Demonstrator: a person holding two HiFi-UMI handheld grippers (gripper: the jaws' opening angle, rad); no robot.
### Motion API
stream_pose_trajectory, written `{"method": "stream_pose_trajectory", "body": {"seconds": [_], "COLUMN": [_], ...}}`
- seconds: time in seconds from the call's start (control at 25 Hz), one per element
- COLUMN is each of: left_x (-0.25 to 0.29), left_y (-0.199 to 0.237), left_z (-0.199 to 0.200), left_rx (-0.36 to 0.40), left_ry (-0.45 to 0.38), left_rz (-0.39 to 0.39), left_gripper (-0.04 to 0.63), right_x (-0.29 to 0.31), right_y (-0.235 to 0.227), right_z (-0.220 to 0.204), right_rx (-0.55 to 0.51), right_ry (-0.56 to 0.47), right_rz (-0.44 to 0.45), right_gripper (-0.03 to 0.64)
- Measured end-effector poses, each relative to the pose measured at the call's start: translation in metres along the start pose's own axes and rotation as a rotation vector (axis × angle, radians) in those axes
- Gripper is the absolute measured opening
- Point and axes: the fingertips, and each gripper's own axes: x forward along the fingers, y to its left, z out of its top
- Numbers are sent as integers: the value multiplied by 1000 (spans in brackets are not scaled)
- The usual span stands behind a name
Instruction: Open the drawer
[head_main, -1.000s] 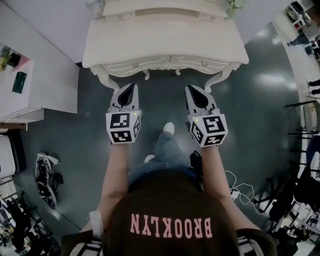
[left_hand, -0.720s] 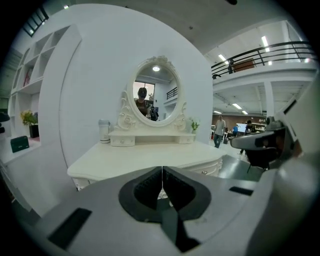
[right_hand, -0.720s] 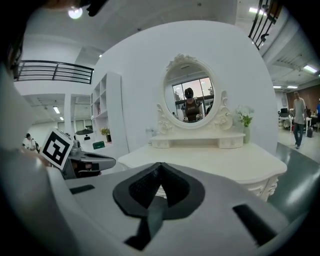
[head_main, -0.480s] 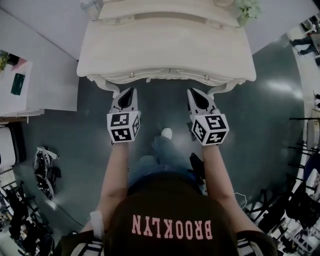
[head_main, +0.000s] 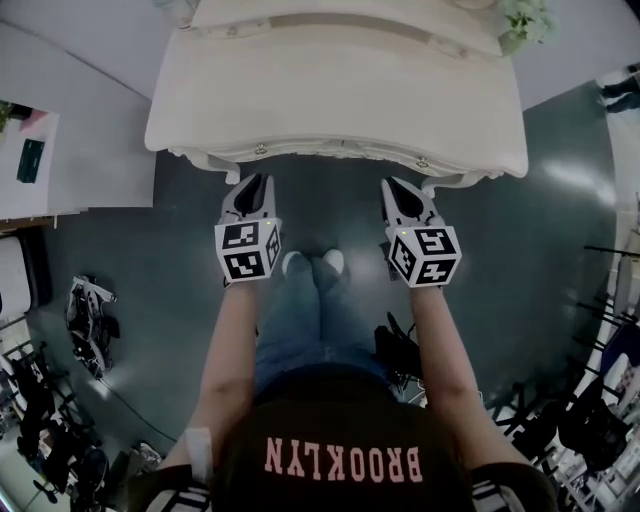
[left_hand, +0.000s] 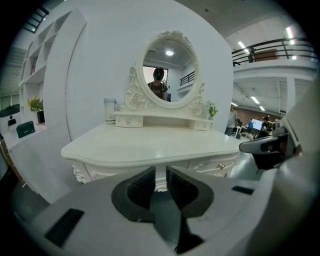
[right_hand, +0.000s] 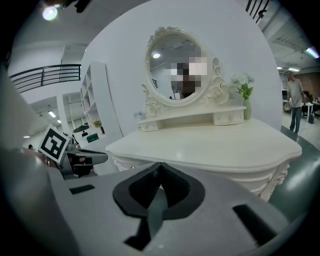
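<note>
A cream dressing table (head_main: 340, 90) fills the top of the head view, with two drawers in its front. The left drawer's knob (head_main: 261, 150) and the right drawer's knob (head_main: 422, 162) show under the top's edge. My left gripper (head_main: 258, 180) hangs just in front of and below the left knob. Its jaws have just been opening and stand a narrow slit apart (left_hand: 159, 172), with nothing between them. My right gripper (head_main: 396, 184) sits short of the right knob, a little to its left. Its jaws (right_hand: 160, 170) meet at the tips and hold nothing.
An oval mirror (left_hand: 167, 70), a white cup (left_hand: 110, 111) and a vase of flowers (right_hand: 244, 97) stand at the back of the table. A white cabinet (head_main: 60, 150) is on the left. Bags (head_main: 90, 325) and cables (head_main: 400, 345) lie on the dark floor. The person's feet (head_main: 310, 263) stand between the grippers.
Both grippers have come closer to the table's front edge and sunk. The person has stepped up to the table, with the feet now side by side.
</note>
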Motion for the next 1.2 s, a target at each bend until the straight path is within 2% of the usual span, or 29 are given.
{"method": "stream_pose_trajectory", "body": {"seconds": [0.08,0.12,0.24,0.4,0.84,1.04,1.2], "left_x": [7,10,22,41,96,123,136], "left_y": [4,7,19,31,58,72,78], "left_z": [-7,-11,-24,-43,-67,-78,-81], "left_rx": [-9,-12,1,-15,9,-1,3], "left_ry": [14,19,34,73,106,137,153], "left_rz": [-6,-2,24,16,81,110,126], "left_gripper": [132,155,155,155,153,152,143], "right_x": [8,12,25,43,89,105,113], "right_y": [0,0,-3,-4,-4,-18,-26], "right_z": [-8,-13,-28,-45,-80,-93,-101], "right_rx": [3,5,13,33,19,88,101], "right_ry": [10,15,33,51,99,128,154], "right_rz": [2,3,-5,-12,-7,-35,-51], "right_gripper": [-9,-9,-9,-9,-9,-9,-9]}}
